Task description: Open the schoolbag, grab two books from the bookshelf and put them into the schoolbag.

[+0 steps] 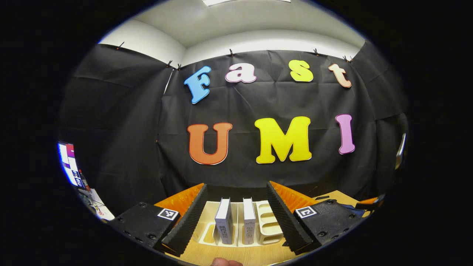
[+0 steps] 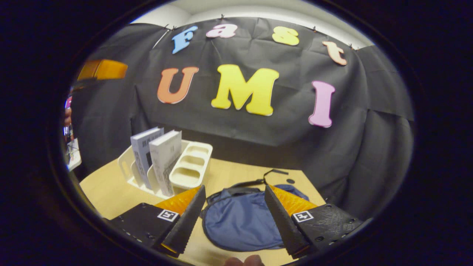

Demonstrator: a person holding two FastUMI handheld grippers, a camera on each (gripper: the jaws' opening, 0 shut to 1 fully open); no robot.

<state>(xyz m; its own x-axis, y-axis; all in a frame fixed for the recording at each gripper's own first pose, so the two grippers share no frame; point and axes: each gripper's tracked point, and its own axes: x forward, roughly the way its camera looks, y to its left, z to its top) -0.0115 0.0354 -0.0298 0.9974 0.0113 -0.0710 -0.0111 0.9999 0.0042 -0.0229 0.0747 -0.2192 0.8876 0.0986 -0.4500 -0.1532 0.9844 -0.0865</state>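
In the left gripper view the left gripper (image 1: 236, 218) sits at 6 o'clock with its jaws spread wide and nothing between them, each finger (image 1: 184, 221) a long wedge with a ridged, saw-toothed inner face. Framed in that gap, 2 books (image 1: 236, 221) stand upright and side by side, spines toward the camera, in a cream plastic bookshelf (image 1: 268, 223) whose smooth moulded dividers carry rounded oval cut-outs; the slot at 3 o'clock of the books is free. The rack rests on a pale wood-grain table (image 1: 236, 255). In the right gripper view the right gripper (image 2: 234, 218) also hangs at 6 o'clock, jaws wide apart and gripping nothing, over a dark blue fabric schoolbag (image 2: 240, 221) that lies flat and limp on the table (image 2: 111, 192), its rounded outline edged by a dark zip line and a thin black strap (image 2: 271, 173) trailing toward 12 o'clock; whether the zip is open cannot be told. At 10 o'clock of the bag stands the bookshelf (image 2: 190, 166) with the 2 grey-covered books (image 2: 157, 159) leaning slightly in neighbouring slots, well apart from the bag. A fingertip (image 2: 244, 261) shows at the very bottom edge.
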